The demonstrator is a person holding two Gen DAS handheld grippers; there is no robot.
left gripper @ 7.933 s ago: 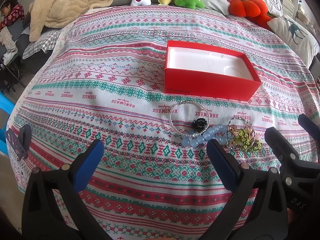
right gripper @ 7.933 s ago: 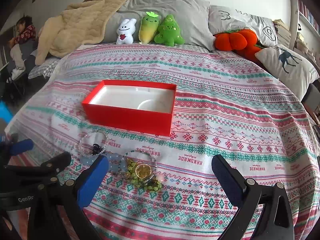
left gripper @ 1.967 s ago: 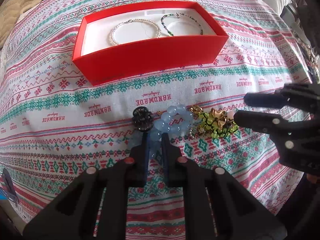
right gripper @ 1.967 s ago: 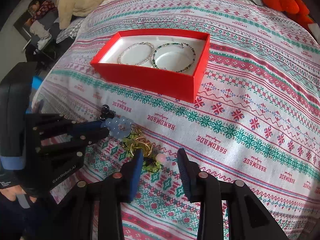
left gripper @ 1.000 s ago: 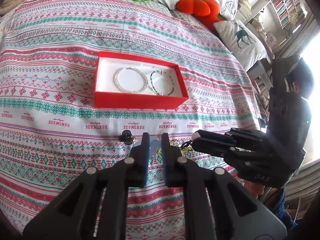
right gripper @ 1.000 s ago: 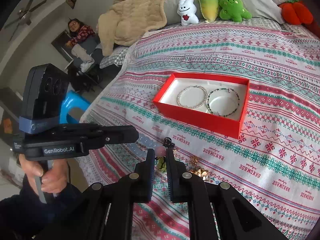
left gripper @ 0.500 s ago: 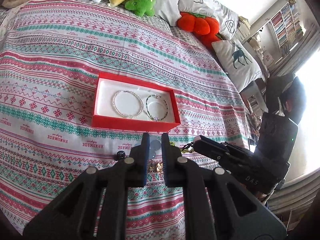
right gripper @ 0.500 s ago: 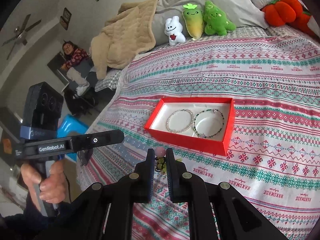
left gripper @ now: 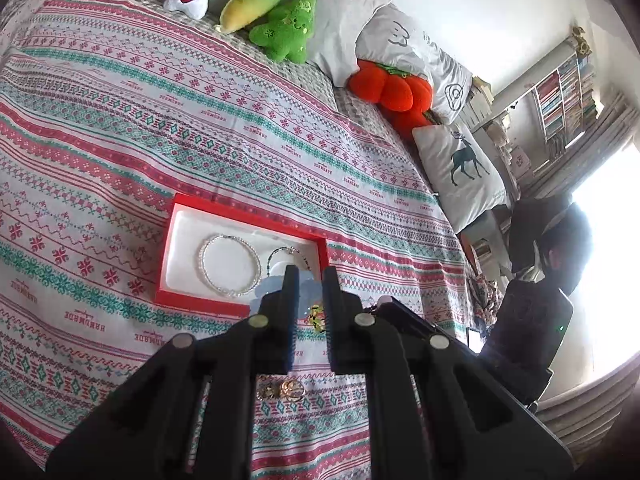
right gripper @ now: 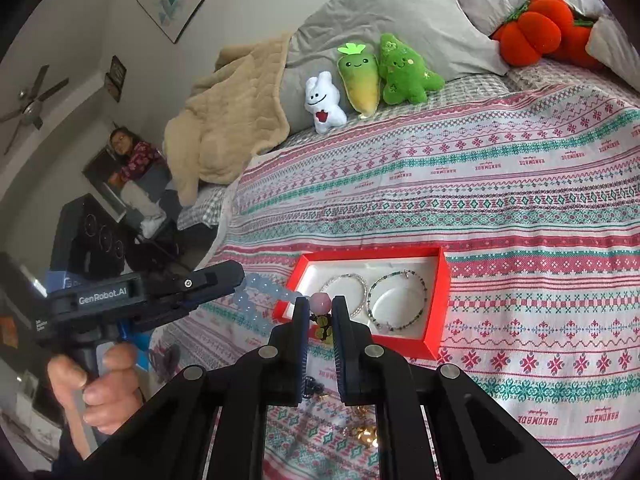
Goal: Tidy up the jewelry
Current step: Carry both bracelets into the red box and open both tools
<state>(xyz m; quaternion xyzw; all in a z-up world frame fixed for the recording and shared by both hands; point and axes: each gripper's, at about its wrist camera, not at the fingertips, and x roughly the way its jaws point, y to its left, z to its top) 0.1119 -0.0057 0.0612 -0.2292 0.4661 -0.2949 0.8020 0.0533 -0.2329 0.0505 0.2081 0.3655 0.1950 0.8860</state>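
A red box with a white lining lies on the patterned bedspread and holds a pearl bracelet and a green beaded bracelet. My left gripper is shut on a pale blue bead bracelet, raised above the bed near the box. My right gripper is shut on a green bracelet with a pink bead, also lifted. Gold earrings and a dark piece lie on the bedspread below.
Plush toys and pillows line the head of the bed, with a beige blanket at the left. A deer cushion lies at the bed's right edge. A person sits beyond the bed.
Both grippers have risen further with their bracelets and tilted toward the head of the bed. The box now sits lower in both views, just beyond the fingertips.
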